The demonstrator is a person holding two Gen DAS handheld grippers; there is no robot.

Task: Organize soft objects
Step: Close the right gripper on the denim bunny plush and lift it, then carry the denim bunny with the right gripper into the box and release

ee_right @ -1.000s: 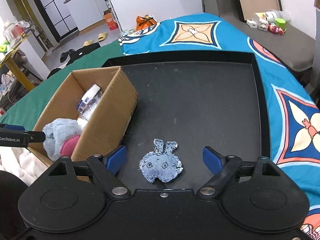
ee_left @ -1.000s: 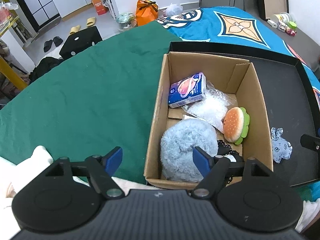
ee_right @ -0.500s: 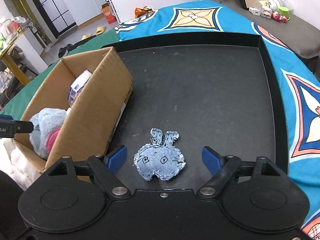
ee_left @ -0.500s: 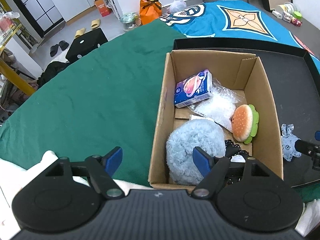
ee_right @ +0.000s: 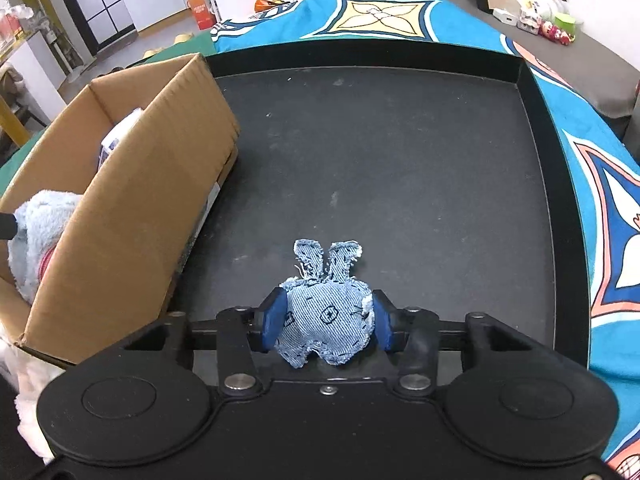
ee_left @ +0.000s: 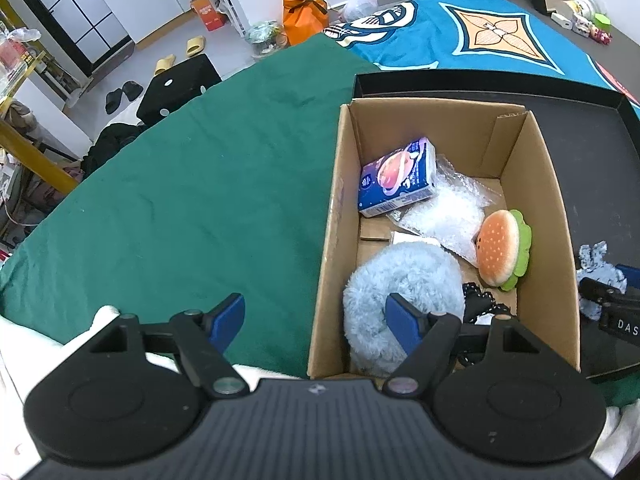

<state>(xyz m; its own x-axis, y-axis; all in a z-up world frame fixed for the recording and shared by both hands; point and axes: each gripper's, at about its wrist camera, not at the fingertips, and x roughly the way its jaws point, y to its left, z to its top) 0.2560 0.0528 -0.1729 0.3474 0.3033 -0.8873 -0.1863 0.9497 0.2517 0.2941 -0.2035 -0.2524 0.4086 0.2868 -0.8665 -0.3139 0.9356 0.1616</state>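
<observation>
While the right gripper is closing, its two blue pads press on either side of the denim bunny toy, which bunches between them on the floor of the black tray, its two frayed ears pointing away from the camera. Taking the cardboard box as the landmark, the bunny sits just outside the box's right wall, near its close corner, and the box itself stands in the tray's left part, its left side over the green cloth. Inside the box, a fluffy light-blue plush fills the near end, a burger plush leans against the right wall, a clear plastic bag lies in the middle, and a blue tissue pack rests toward the far left. Over the box's near left corner hangs the left gripper, its jaws spread wide with nothing between them: one pad is over the green cloth outside the box, the other over the blue plush.
</observation>
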